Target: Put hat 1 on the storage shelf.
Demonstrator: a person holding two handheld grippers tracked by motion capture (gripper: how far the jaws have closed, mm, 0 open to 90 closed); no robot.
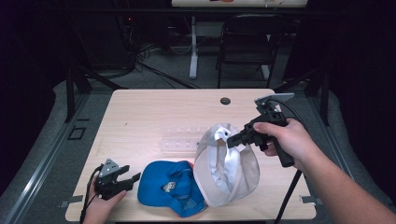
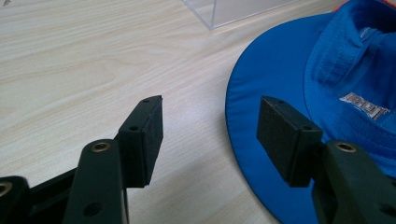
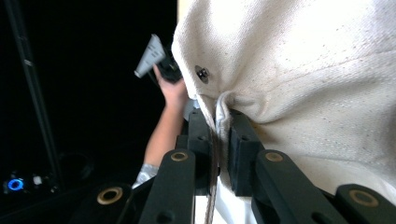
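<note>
The right gripper (image 1: 232, 138) is seen closed on the rim of a cream-white cap (image 1: 227, 166), a fold of the fabric being pinched between its two black jaws; in the right gripper view the pinched cloth (image 3: 219, 116) is bunched right at the pads, beside a small metal rivet (image 3: 202, 73). The cap is held tilted on its side, with its pale lining turned toward the camera in the high view and its lower edge at the wooden table (image 1: 140, 121), near the front edge. The right hand (image 1: 285, 140) is wrapped around the gripper's handle above the right half of the table.

The left gripper (image 1: 122, 177) is held low at the front left of the table, its jaws spread wide with nothing between them. In the left gripper view one pad is seen over bare wood and the other over the brim of a blue cap (image 2: 299, 84). This blue cap (image 1: 170, 186) is laid on the table between the left gripper and the cream-white cap, and is touched or slightly overlapped by the latter on its right side. A white embroidered logo (image 2: 366, 103) is seen on its crown.

Behind the two caps a clear plastic tray (image 1: 182, 140) is laid on the table. Farther back, a dark folding chair (image 1: 245, 42) is stood on the floor.
</note>
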